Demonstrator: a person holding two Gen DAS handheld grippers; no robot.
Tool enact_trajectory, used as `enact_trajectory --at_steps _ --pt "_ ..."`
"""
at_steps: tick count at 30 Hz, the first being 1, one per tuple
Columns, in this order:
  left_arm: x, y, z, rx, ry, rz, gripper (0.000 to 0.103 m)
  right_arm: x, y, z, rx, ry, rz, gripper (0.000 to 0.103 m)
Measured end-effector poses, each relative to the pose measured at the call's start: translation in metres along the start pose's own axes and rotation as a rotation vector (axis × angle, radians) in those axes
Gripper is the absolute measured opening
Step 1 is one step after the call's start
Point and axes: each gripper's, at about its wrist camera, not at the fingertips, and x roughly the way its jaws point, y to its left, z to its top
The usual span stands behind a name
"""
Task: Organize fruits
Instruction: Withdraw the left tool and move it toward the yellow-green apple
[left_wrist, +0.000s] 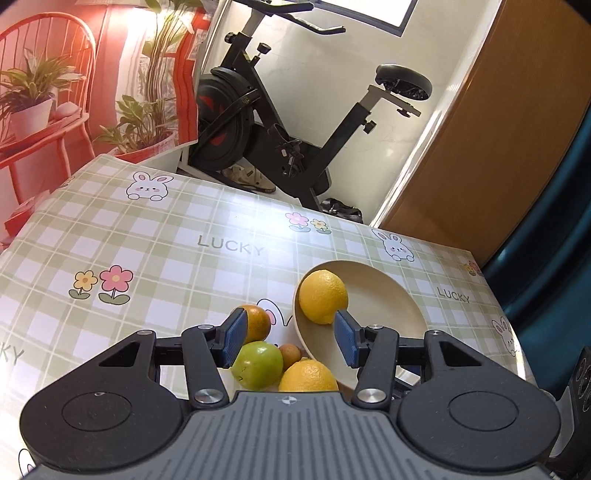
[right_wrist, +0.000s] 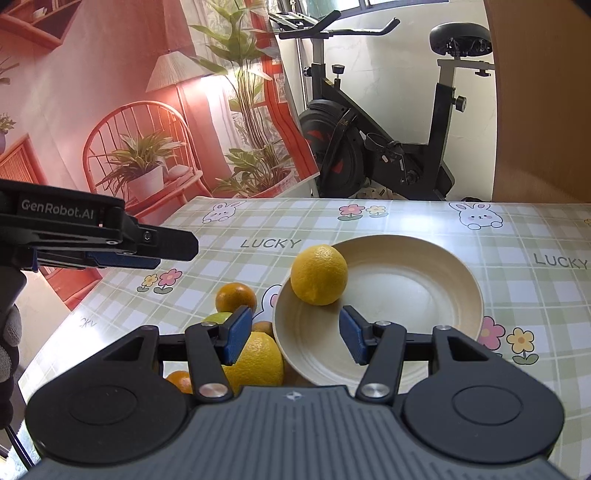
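Cream plate (right_wrist: 424, 266) sits on the checked cloth (right_wrist: 295, 221), one lemon (right_wrist: 319, 275) resting inside its left rim. Just left of the plate lie a second lemon (right_wrist: 258, 363), a green apple (left_wrist: 258, 363) and oranges (right_wrist: 235, 296) (one half hidden). Both the left gripper (left_wrist: 288, 338) and the right gripper (right_wrist: 291, 338) hover spread wide, holding nothing.

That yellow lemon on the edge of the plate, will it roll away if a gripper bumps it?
Probably. The lemon is rounded and sits on the plate's sloped rim, so a nudge would likely roll it toward the plate's middle. Its pebbly skin should grip fairly well. It looks firm, so the open right gripper shouldn't squash it.
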Motion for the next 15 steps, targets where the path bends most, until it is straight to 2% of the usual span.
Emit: enact_trajectory --at_steps 9,15 --pt "-0.036 0.007 -0.029 0.039 -0.08 0.053 0.054 -0.021 0.028 -0.027 -0.019 0.004 0.002 0.056" --pt "-0.05 0.004 -0.042 0.061 -0.106 0.068 0.054 -0.029 0.039 -0.03 -0.051 -0.009 -0.001 0.056"
